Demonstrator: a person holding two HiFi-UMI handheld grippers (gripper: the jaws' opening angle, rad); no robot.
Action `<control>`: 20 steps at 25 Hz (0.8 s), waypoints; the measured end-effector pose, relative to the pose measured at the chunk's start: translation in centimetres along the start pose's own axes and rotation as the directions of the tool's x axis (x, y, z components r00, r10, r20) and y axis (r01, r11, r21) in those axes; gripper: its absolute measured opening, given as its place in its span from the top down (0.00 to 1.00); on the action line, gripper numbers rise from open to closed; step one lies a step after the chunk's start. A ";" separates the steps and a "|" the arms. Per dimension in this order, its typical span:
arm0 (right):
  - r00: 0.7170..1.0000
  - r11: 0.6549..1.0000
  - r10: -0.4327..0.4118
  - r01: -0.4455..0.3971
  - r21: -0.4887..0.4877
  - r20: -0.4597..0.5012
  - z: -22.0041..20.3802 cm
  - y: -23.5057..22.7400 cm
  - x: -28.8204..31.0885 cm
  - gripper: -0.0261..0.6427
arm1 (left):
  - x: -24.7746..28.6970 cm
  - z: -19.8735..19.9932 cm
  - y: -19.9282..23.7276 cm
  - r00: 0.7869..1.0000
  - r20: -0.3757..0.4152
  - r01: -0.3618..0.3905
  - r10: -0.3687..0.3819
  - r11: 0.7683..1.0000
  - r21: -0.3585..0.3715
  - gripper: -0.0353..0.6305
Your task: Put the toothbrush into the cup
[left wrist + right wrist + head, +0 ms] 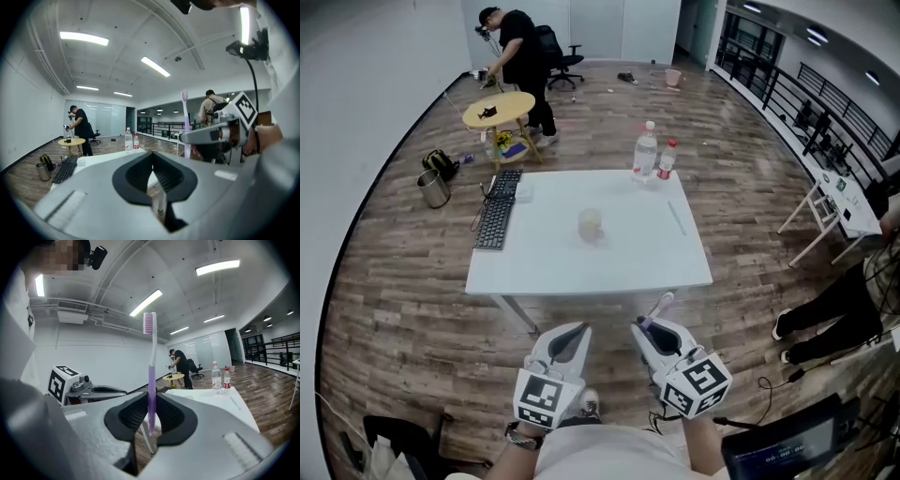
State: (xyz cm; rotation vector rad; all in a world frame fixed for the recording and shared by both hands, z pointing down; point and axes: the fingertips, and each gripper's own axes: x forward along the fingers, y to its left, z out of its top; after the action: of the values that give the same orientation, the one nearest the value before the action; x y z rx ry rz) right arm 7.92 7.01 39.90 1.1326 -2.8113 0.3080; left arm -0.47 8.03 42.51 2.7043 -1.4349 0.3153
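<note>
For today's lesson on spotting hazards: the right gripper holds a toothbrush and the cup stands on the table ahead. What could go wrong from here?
The toothbrush is pinched near its tail in the right gripper, so it may pivot or slip. The cup stands alone with nothing steadying it; a misaimed dip could tip it.

white table (609, 267), cup (591, 224) at centre, keyboard (495, 221), water bottle (646, 152), smaller bottle (666, 160)

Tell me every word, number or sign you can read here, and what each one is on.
No text here reads clearly.
Marker cubes: black-and-white square patterns only, no letters.
Bottles: labels too small to read.
Dark screen: light characters, too blurred to read.
Keyboard: key legends too small to read.
</note>
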 end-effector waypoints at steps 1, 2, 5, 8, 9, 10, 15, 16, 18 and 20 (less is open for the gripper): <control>1.000 1.000 -0.001 0.001 0.001 -0.003 0.0 -0.1 0.3 0.88 | 0.2 0.0 0.3 1.000 -0.001 0.002 -0.002 1.000 0.000 0.94; 1.000 1.000 -0.004 0.004 0.002 -0.006 -0.1 -0.2 0.5 0.88 | 0.5 0.0 0.6 1.000 0.000 0.005 -0.005 1.000 -0.002 0.94; 1.000 1.000 -0.013 0.013 0.000 -0.016 -0.1 -0.7 1.2 0.88 | 1.0 0.0 1.2 1.000 0.003 0.013 -0.013 1.000 -0.014 0.94; 1.000 1.000 -0.019 0.019 0.000 -0.021 0.1 -1.0 2.0 0.88 | 1.6 -0.2 1.8 1.000 -0.002 0.021 -0.021 0.999 -0.025 0.94; 1.000 1.000 -0.021 0.021 0.001 -0.023 0.1 -1.1 2.2 0.88 | 1.8 -0.1 1.9 1.000 -0.001 0.026 -0.026 0.999 -0.025 0.94; 0.999 1.000 -0.020 0.020 0.001 -0.026 0.1 -1.2 2.4 0.88 | 2.0 -0.1 2.0 1.000 0.001 0.031 -0.031 0.999 -0.022 0.94; 0.999 1.000 -0.018 0.018 0.003 -0.034 0.2 -1.2 3.8 0.88 | 2.6 0.1 3.2 0.999 0.003 0.040 -0.040 0.999 -0.017 0.94; 0.999 1.000 -0.020 0.020 0.004 -0.034 0.2 -1.3 4.0 0.88 | 2.6 0.0 3.4 0.999 0.002 0.041 -0.041 0.999 -0.017 0.94; 0.999 1.000 -0.024 0.025 0.013 -0.038 0.2 -1.4 4.6 0.88 | 2.7 0.1 3.9 0.999 -0.001 0.042 -0.042 0.999 -0.017 0.94; 0.999 0.999 -0.025 0.026 0.024 -0.040 0.2 -1.5 5.1 0.88 | 2.7 0.2 4.3 0.999 -0.003 0.044 -0.044 0.999 -0.014 0.94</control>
State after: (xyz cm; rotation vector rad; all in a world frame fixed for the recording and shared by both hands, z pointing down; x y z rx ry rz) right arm 5.30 2.51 40.70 1.1529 -2.7637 0.3605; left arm -2.53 3.42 42.73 2.7187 -1.3700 0.3058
